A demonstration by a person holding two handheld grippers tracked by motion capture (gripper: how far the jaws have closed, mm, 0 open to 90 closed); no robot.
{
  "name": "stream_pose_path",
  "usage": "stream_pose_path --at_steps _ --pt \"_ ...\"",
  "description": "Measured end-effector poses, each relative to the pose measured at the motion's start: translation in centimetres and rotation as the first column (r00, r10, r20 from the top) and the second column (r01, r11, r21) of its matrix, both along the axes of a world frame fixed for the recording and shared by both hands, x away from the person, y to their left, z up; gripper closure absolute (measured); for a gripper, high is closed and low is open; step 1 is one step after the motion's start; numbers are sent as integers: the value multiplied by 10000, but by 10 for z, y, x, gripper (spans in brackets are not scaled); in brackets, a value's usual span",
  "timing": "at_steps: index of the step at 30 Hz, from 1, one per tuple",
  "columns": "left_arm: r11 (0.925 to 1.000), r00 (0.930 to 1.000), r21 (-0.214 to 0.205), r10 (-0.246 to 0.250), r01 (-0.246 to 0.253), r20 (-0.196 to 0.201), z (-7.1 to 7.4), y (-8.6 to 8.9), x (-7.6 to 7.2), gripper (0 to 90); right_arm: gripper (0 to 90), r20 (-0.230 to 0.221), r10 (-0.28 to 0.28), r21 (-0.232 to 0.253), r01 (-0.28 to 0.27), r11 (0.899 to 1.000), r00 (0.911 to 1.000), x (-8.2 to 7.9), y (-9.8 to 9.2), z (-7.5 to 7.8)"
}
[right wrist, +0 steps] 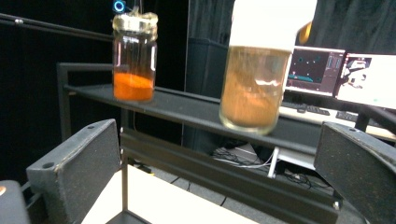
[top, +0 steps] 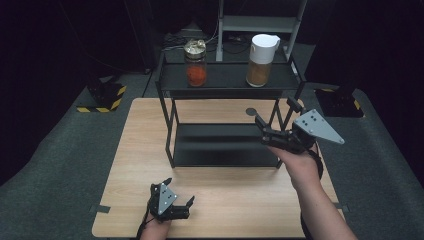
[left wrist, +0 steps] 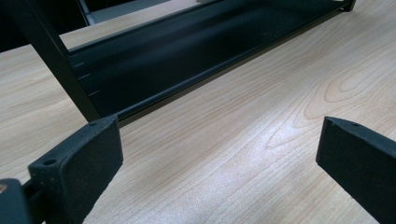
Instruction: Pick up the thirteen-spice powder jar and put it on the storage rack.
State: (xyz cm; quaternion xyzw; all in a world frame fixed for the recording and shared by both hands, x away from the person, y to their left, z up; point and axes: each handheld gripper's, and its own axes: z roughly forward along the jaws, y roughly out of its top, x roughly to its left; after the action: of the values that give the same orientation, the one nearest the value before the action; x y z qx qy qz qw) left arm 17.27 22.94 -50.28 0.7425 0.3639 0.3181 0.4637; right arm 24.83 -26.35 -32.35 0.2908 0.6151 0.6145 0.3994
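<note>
Right gripper (top: 276, 119): released, raised beside the rack (top: 170, 82), aimed at the white-lidded jar (top: 261, 60). Left gripper (top: 179, 192): released, held low over the worktop (top: 140, 150).

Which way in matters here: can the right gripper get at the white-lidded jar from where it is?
Probably yes. The right gripper is open and faces the white-lidded jar on the rack's top shelf, with nothing between them; the orange jar stands well aside.
</note>
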Motion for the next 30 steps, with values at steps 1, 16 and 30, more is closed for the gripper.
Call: stream_pose_path --at_steps 1,16,30 --pt "10000 10000 -44 -12 12 41 -1 1 -1 8 0 -37 -39 -75 38 10000 10000 -1 0 -1" --pt "9990 10000 -443 10 -14 -74 -2 7 1 6 0 -267 -34 -685 15 9976 9996 -15 -13 -55" --pt "9994 9999 -336 -99 94 -130 -1 6 3 6 0 -1157 -471 -1198 331 9922 9922 -34 -26 -104"
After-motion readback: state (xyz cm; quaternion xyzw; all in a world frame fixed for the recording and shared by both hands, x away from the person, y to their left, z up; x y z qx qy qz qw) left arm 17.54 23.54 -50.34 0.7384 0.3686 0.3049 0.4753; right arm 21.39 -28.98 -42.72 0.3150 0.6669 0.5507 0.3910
